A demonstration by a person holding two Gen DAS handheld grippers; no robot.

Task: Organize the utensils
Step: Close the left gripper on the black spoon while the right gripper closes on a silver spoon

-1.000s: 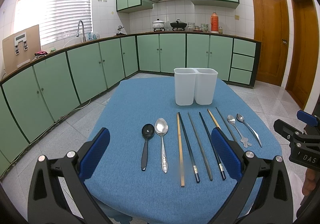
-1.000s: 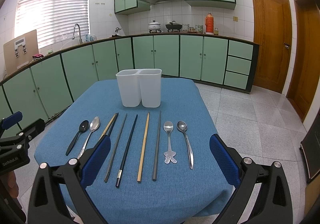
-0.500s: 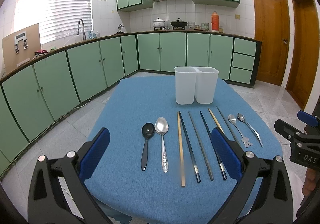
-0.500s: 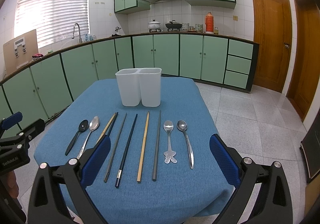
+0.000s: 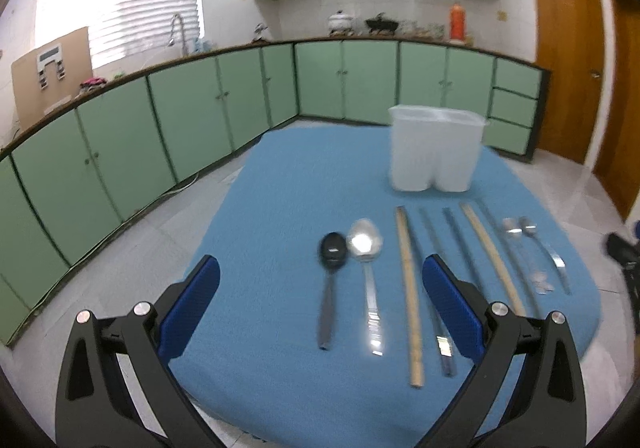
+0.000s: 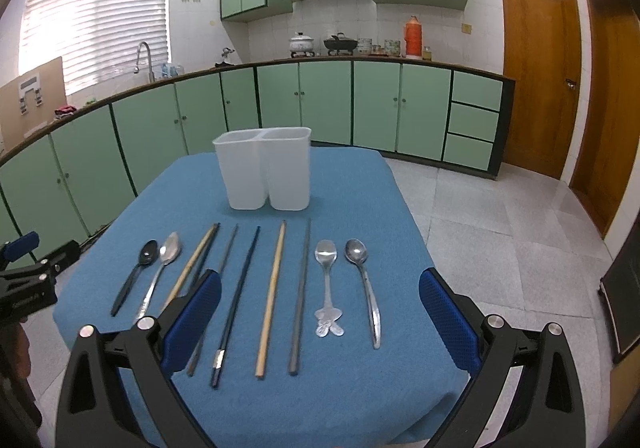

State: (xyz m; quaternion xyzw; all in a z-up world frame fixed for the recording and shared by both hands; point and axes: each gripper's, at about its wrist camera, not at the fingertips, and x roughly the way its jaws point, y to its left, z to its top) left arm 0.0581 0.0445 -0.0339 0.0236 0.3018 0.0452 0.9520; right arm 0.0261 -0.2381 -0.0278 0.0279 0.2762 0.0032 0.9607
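Left gripper: fingers wide apart, nothing between the pads, held above the near edge of the blue-clothed surface. View blurred.

Between the left fingers, lying flat on the cloth: black spoon, bowl away from the fingers, and just right of it the large steel spoon. Light wooden chopstick just inside the right-hand finger. Dark chopstick partly hidden behind that finger. Beyond the right-hand finger: more chopsticks, then two small spoons, too smeared to separate cleanly.

White two-compartment holder upright, well ahead of the left fingers and to their right, past the tips of the chopsticks.

Right gripper: fingers likewise spread wide, clamped on nothing, above the near edge of the surface.

Between the right fingers, left to right: dark chopstick with silver band, second light wooden chopstick, grey chopstick, ornate-handled small spoon, plain small spoon. All parallel, handles toward the fingers, none touching either pad. Thin dark chopstick passed behind the left-hand finger.

Holder straight ahead of the left-hand finger in the right view, apart from the utensil row.

Left gripper visible at the left edge of the right view.
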